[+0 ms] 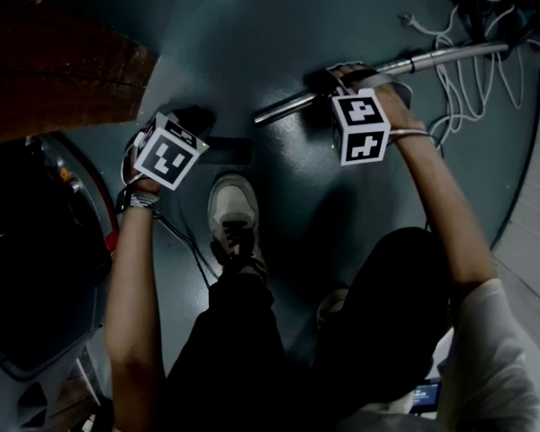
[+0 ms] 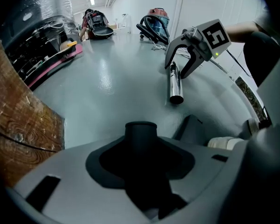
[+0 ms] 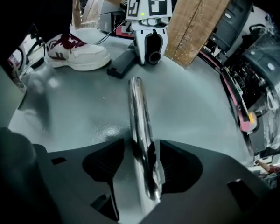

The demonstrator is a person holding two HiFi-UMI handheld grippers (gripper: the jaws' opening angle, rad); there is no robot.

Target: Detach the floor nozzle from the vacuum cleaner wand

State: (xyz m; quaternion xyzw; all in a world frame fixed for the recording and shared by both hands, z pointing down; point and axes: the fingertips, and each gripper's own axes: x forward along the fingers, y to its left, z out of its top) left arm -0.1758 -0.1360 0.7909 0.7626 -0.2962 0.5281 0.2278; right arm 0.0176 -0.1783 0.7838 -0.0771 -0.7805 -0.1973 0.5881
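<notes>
The chrome wand (image 1: 378,68) lies on the grey floor, its open end (image 2: 176,97) free and a short way from the nozzle. My right gripper (image 1: 344,84) points down over it. In the right gripper view the wand (image 3: 139,120) runs between the jaws of the right gripper (image 3: 141,160), which stand open with gaps on both sides. My left gripper (image 1: 191,126) is shut on the black neck (image 2: 141,133) of the floor nozzle (image 1: 227,151). The right gripper view shows that neck (image 3: 154,56) held with its mouth towards the wand.
A person's shoe (image 1: 232,207) stands right beside the nozzle. A wooden panel (image 1: 58,75) lies at the far left, with a dark machine (image 1: 27,277) below it. White cables (image 1: 459,79) are tangled near the wand's far end. A vacuum cleaner (image 2: 156,20) stands far off.
</notes>
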